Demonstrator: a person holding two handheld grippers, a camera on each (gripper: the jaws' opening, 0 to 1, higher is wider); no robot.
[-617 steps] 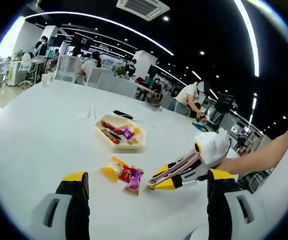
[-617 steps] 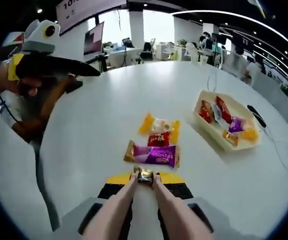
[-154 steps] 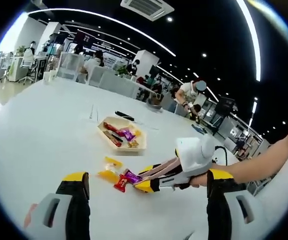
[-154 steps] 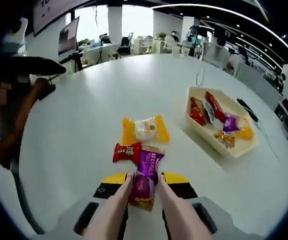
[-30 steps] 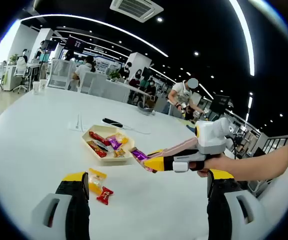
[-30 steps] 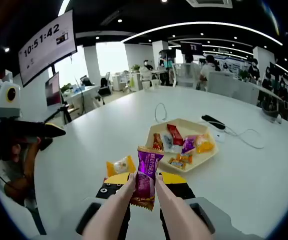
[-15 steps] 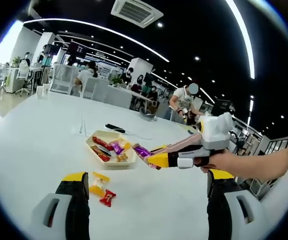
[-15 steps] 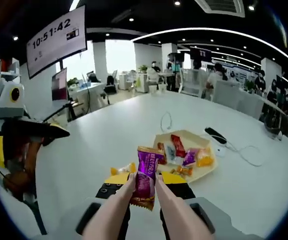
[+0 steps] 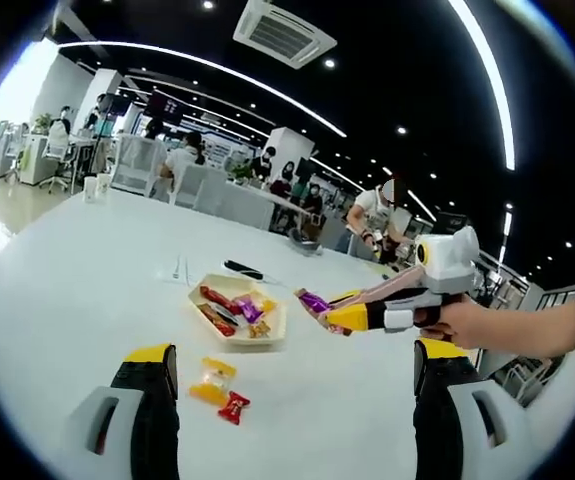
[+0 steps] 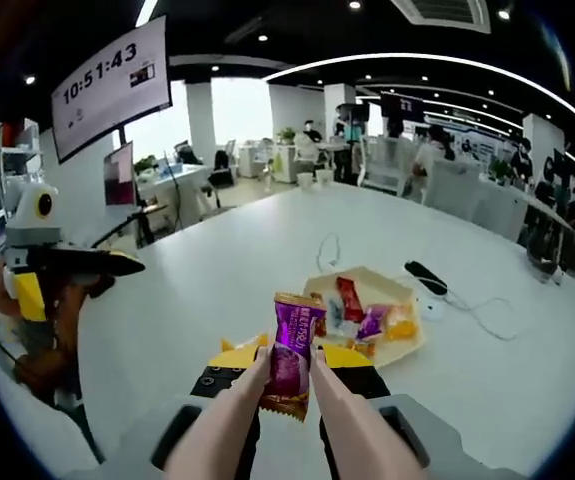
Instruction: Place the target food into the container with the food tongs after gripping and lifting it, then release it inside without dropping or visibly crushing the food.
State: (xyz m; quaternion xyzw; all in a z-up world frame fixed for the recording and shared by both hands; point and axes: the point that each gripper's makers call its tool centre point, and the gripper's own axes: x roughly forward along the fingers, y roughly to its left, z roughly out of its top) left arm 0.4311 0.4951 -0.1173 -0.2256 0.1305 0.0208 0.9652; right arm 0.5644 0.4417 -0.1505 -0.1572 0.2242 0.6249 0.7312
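The right gripper is clamped on the food tongs, and the tong tips pinch a purple candy, held up in the air, wrapper upright and uncrushed. Just past it in the right gripper view sits the cream tray on the white table, already carrying several wrapped sweets. A sliver of yellow candy peeks out on the table behind the purple wrapper. Beyond the tray lie a dark oblong object and a white cable.

In the left gripper view, the right gripper comes in from the right, a hand wrapped round its grip, arm level, the purple candy in the air just beside the tray's near rim. The left gripper hangs with jaws wide apart, holding nothing. On the table between them lie a yellow candy and a red candy, side by side. The path to the tray is open.
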